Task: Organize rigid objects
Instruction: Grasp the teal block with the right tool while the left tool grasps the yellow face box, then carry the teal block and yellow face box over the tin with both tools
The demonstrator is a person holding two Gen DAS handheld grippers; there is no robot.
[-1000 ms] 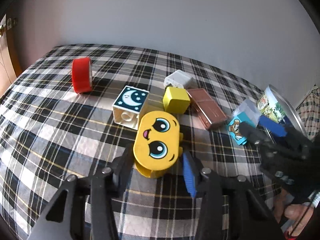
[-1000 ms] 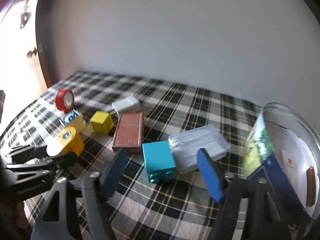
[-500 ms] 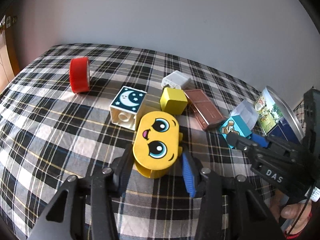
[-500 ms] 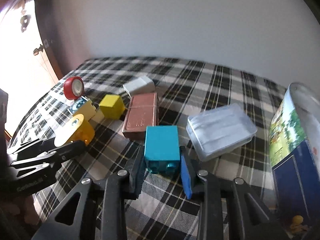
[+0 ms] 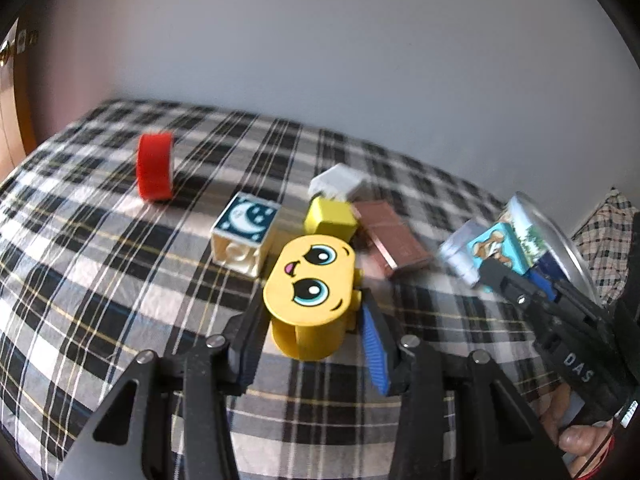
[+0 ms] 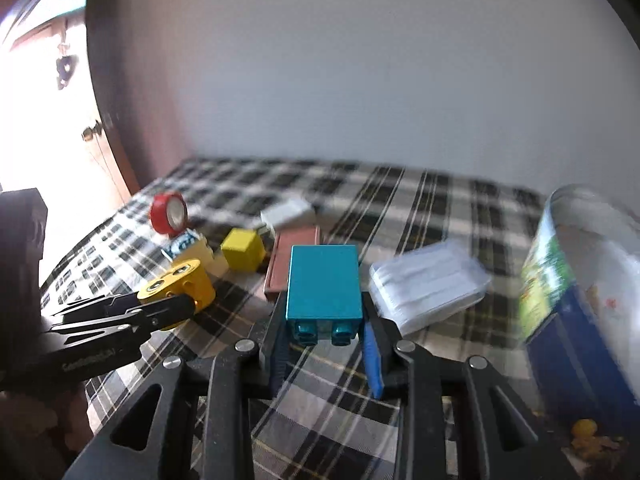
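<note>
**A:** What writing can be read?

**B:** In the left wrist view, white letters "DAS" run along the black body of the right gripper [image 5: 516, 276]. In the right wrist view the left gripper [image 6: 176, 304] carries a line of white print, too blurred to read. The round tin [image 6: 576, 280] at the right has a printed label of green and dark blue; its words are unreadable.

**A:** And the objects?

**B:** All lie on a black, white and grey plaid cloth [image 5: 80, 280]. A smooth yellow plastic block with a cartoon face [image 5: 310, 280], oval on top, sits between the left gripper's [image 5: 312, 340] blue ribbed pads, which press its sides. A glossy teal toy brick [image 6: 324, 284], studs facing the camera, is clamped between the right gripper's [image 6: 326, 354] pads, a bear picture on one face. Nearby: a white cube with a moon and stars [image 5: 246, 232], a plain yellow cube [image 5: 330, 218], a flat brown case [image 5: 394, 240], a white adapter [image 5: 338, 182], a red tape roll [image 5: 155, 166] on edge, and a clear plastic box [image 6: 428, 284].

**A:** What has changed?

**B:** A second ago the right jaws stood wide around the brick; now they grip it, and it has come nearer the tin. The left grip is unchanged.
</note>
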